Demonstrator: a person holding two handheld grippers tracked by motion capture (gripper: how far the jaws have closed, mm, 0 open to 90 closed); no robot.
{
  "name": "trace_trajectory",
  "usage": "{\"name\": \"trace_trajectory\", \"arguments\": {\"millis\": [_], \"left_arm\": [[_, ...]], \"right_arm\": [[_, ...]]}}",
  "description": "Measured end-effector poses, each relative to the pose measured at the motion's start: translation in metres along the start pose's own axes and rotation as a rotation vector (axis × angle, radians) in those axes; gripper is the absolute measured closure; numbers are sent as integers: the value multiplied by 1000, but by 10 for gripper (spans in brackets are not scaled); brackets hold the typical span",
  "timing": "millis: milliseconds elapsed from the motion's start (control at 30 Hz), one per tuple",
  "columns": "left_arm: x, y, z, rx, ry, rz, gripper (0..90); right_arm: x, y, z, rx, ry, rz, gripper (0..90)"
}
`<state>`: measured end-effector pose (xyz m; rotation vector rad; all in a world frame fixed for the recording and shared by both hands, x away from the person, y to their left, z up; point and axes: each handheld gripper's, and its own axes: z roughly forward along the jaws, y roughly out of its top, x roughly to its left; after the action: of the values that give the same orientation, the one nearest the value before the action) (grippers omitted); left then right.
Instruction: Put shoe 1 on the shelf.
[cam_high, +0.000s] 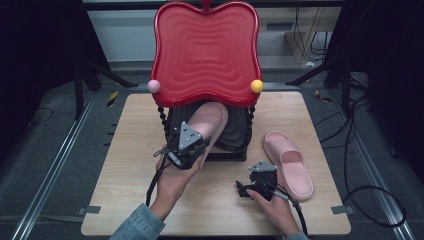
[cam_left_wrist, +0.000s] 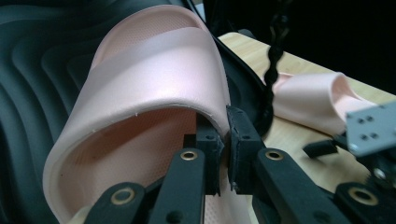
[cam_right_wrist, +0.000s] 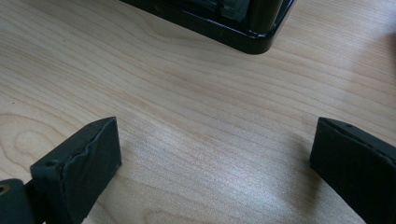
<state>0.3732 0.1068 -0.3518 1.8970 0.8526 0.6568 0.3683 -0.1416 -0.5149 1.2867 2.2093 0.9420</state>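
Left gripper: my jaws are pinched on the side edge of the strap of the held slipper, as the left gripper view confirms. The slipper's long axis runs up and away from the jaws, toe pointing onto the black lower tier of the rack beneath the red tray; heel nearest my hand. Right gripper: jaws spread wide over bare surface, holding nothing. The second slipper lies flat just to its right, long axis roughly front to back; I judge the right hand nearer to it.
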Motion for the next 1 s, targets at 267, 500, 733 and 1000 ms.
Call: {"name": "trace_trajectory", "arguments": {"millis": [267,500,733,1000], "left_arm": [[10,0,18,-17,86,-34,843],[19,-2,30,-16,152,-29,843],[29,-2,36,-22,190,-66,843],[32,-1,40,-31,219,-77,843]], "right_arm": [[0,0,0,-2,3,-2,22],[0,0,0,-2,7,-3,22],[0,0,0,-2,8,-3,22],[-1,0,0,-2,8,-3,22]]}}
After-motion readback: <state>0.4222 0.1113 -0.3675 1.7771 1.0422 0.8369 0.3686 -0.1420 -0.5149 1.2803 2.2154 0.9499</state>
